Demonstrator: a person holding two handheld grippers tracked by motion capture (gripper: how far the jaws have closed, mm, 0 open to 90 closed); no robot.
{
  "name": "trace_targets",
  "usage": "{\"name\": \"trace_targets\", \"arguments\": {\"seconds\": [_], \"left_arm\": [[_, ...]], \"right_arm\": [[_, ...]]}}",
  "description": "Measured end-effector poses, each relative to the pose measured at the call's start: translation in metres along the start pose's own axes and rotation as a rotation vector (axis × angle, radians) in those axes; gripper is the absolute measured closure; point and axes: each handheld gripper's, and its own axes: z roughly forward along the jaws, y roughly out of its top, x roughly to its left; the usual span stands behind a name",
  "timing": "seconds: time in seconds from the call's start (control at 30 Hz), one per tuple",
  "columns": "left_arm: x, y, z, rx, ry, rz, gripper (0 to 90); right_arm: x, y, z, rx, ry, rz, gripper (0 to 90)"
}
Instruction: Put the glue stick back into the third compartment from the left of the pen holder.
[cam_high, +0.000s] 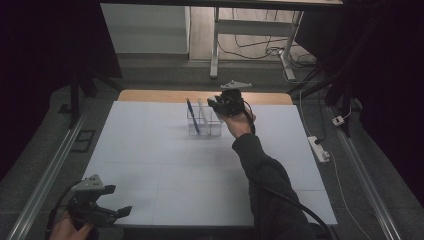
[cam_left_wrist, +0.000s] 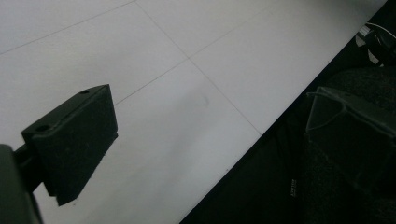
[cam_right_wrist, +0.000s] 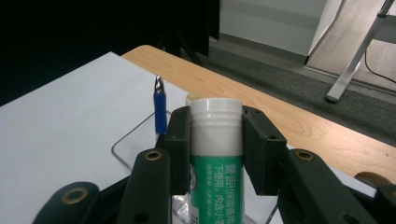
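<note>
The glue stick stands over the clear holder, right of the pen inside it

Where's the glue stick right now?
The green and white glue stick is clamped upright in the right claw, seen in the right gripper view, above the clear holder at the table's far side, just right of the blue pen.
</note>
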Motion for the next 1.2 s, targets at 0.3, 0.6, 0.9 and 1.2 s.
{"name": "trace_targets", "arguments": {"seconds": [0.3, 0.6, 0.9, 1.2], "left_arm": [[0.000, 0.000, 0.000, 0.001, -0.002, 0.002, 2.1], [0.001, 0.000, 0.000, 0.000, -0.005, 0.003, 2.1], [0.001, -0.001, -0.001, -0.004, -0.010, 0.005, 2.1], [0.001, 0.000, -0.001, -0.002, -0.009, 0.004, 2.1]], "right_arm": [[-0.002, 0.004, 0.015, -0.015, -0.021, -0.010, 64.8], [-0.002, 0.003, 0.032, -0.021, -0.057, 0.006, 64.7], [-0.002, -0.005, 0.044, -0.039, -0.073, 0.016, 64.7], [-0.006, -0.013, 0.044, -0.036, -0.064, 0.016, 64.5]]}}
